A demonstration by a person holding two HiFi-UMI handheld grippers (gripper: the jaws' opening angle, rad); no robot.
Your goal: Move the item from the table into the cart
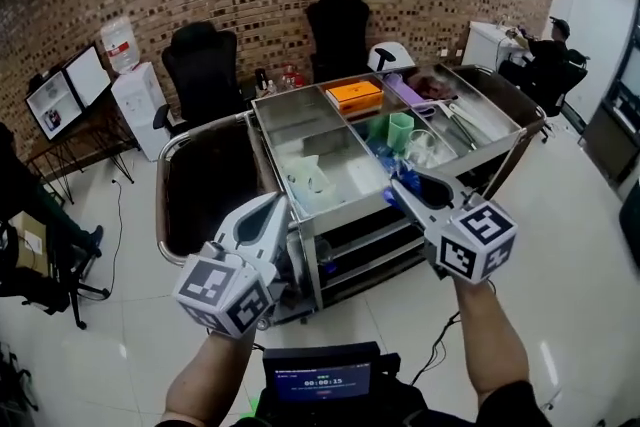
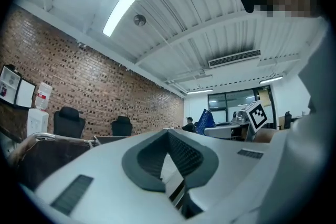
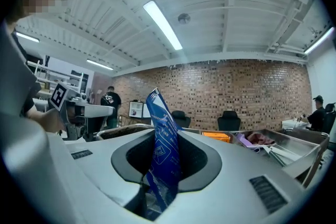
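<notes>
In the head view, a steel cart with open tray compartments stands right in front of me. It holds an orange box, a green cup and other items. My right gripper points level over the cart's near edge and is shut on a blue packet. In the right gripper view, the blue packet stands upright between the pads. My left gripper is at the cart's near left corner. Its jaws are shut with nothing between them.
A dark oval-rimmed bin adjoins the cart's left side. Behind the cart, black office chairs stand along a brick wall. A water dispenser and monitors are at the far left. A person sits at the far right.
</notes>
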